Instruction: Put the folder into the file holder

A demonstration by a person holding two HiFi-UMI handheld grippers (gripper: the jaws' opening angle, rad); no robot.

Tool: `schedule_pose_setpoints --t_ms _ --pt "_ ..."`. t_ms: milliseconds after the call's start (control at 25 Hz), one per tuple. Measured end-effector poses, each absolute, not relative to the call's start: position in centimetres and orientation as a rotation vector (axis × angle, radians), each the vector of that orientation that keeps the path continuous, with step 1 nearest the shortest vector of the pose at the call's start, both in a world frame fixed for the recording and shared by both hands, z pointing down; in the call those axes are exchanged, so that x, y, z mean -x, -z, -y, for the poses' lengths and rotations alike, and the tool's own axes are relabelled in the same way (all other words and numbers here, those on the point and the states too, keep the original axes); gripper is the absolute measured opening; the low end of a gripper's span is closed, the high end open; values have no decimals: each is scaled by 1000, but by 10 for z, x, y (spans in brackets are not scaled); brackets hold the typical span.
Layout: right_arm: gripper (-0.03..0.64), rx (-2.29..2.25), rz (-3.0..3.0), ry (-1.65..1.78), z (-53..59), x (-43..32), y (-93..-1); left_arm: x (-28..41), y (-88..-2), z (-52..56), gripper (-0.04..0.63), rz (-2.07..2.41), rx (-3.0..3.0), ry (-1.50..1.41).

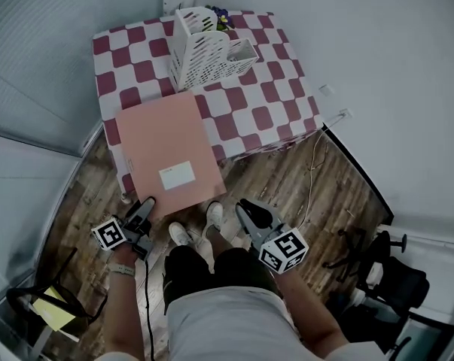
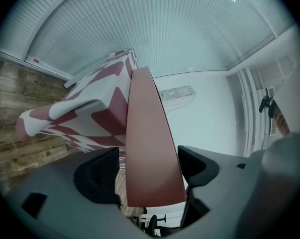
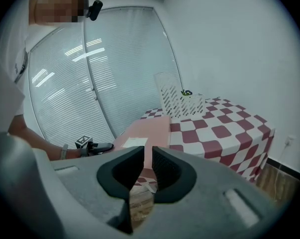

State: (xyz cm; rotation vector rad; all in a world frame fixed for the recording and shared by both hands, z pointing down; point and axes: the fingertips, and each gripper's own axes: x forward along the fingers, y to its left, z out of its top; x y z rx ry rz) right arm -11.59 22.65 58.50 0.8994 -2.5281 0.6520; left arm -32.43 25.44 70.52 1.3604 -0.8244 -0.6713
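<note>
Now the pink folder (image 1: 166, 153) lies flat on the checkered counter (image 1: 279, 96), overhanging its near edge, its corner between the released left tongs (image 1: 144, 207), seemingly untouched; right tongs (image 1: 246, 210) are clenched, empty.

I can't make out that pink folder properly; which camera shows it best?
The head view: the whole folder, overhanging the table. The left gripper view shows it edge-on; the right gripper view, foreshortened.

Grey left gripper (image 1: 147, 204) (marker cube (image 1: 110, 234)), grey shirt (image 1: 234, 322), white shoes (image 1: 183, 234)
</note>
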Motion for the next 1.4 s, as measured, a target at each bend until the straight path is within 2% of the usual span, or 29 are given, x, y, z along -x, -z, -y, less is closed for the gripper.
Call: schedule_pose_setpoints --t_ms 160,640,960,1400 --pt "40 -903 2518 -658 -226 113 -587 313 -705 -247 345 759 -1404 647" --pt "40 -888 2532 -660 -226 103 -582 324 -686 -245 285 868 -1480 722" --pt "40 -880 2568 -650 -220 96 -571 325 -657 -254 283 848 -1499 870" --pt "55 -925 2677 -690 -206 74 -534 299 -602 -260 284 812 -1603 878"
